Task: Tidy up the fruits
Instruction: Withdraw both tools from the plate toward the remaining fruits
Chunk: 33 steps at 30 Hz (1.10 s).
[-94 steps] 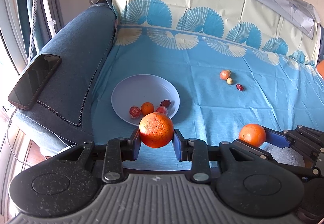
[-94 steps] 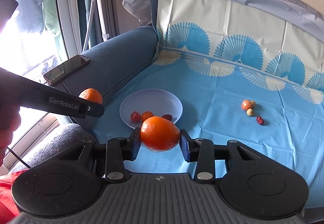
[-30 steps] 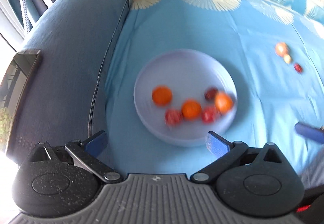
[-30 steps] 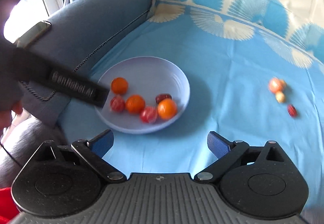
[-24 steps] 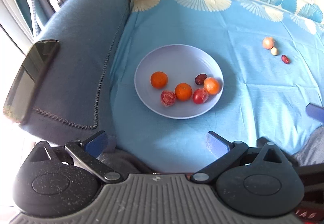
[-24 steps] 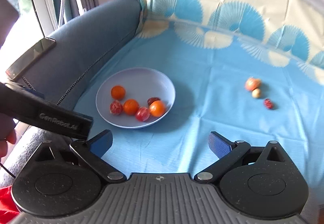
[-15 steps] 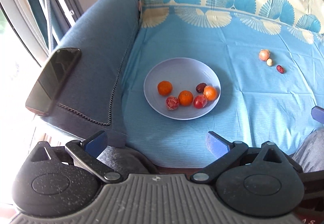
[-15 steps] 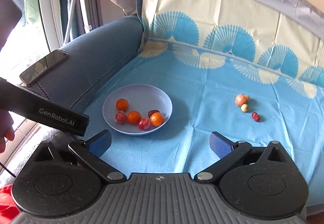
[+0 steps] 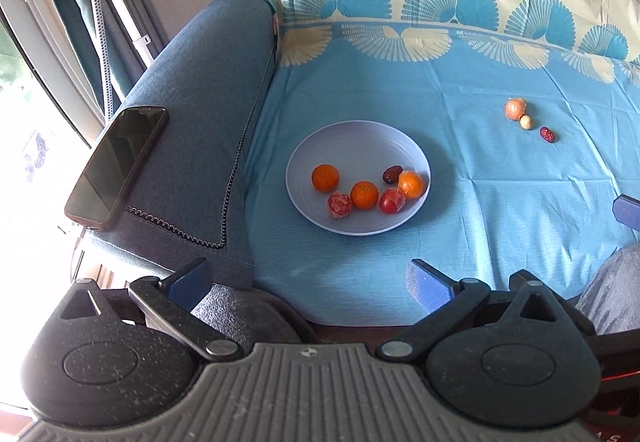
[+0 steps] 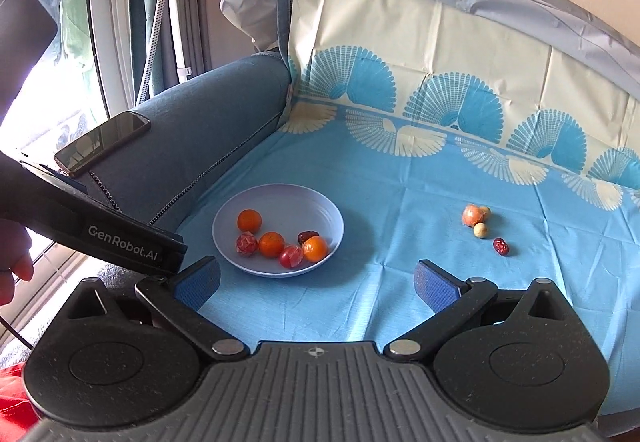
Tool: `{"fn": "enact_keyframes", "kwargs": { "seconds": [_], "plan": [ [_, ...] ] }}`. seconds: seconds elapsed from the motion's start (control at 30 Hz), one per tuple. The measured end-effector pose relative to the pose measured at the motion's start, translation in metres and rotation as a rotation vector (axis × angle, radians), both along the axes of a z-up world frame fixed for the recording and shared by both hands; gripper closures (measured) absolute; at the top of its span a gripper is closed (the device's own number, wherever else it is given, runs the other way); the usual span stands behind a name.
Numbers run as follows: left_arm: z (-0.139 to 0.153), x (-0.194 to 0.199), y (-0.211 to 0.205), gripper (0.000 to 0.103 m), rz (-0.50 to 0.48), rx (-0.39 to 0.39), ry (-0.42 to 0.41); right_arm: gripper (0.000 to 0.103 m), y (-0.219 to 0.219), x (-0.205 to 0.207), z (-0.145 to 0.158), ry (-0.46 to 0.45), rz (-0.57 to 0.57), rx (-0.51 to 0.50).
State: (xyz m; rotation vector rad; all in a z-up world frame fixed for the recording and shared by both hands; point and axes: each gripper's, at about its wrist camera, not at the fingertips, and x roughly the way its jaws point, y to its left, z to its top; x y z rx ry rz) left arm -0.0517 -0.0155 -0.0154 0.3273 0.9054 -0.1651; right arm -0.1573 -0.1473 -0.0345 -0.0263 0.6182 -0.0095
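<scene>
Fruit is gathering in the pale lavender shallow bowl (image 9: 304, 150), collecting it together. Both the left gripper (image 9: 308, 280) and right gripper (image 10: 316, 282) are hanging spread wide, empty, probably readying for the three small fruits (image 10: 484, 225) lying loose on the blue patterned cloth (image 10: 400, 210).

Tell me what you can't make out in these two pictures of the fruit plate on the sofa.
- Right gripper: in the left wrist view, cut off by the right edge.
- Three loose fruits on the cloth: too small in both views to name.
- Dark fruit on the plate: its right end sits behind an orange.
- Phone: dark screen, nothing readable.
</scene>
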Motion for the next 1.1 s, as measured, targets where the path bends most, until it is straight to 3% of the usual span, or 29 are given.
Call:
{"fn": "enact_keyframes", "kwargs": {
  "seconds": [0.67, 0.87, 1.1],
  "plan": [
    [-0.009, 0.008, -0.010, 0.000, 0.002, 0.021, 0.047, 0.001, -0.015, 0.006, -0.010, 0.008, -0.038, 0.043],
    [-0.012, 0.023, -0.019, 0.000, 0.014, 0.009, 0.084, 0.001, -0.044, 0.016, -0.026, 0.016, -0.133, 0.061],
    [-0.021, 0.054, -0.060, 0.000, -0.017, 0.019, 0.120, 0.001, -0.117, 0.042, -0.059, 0.017, -0.316, 0.051]
  ]
}}
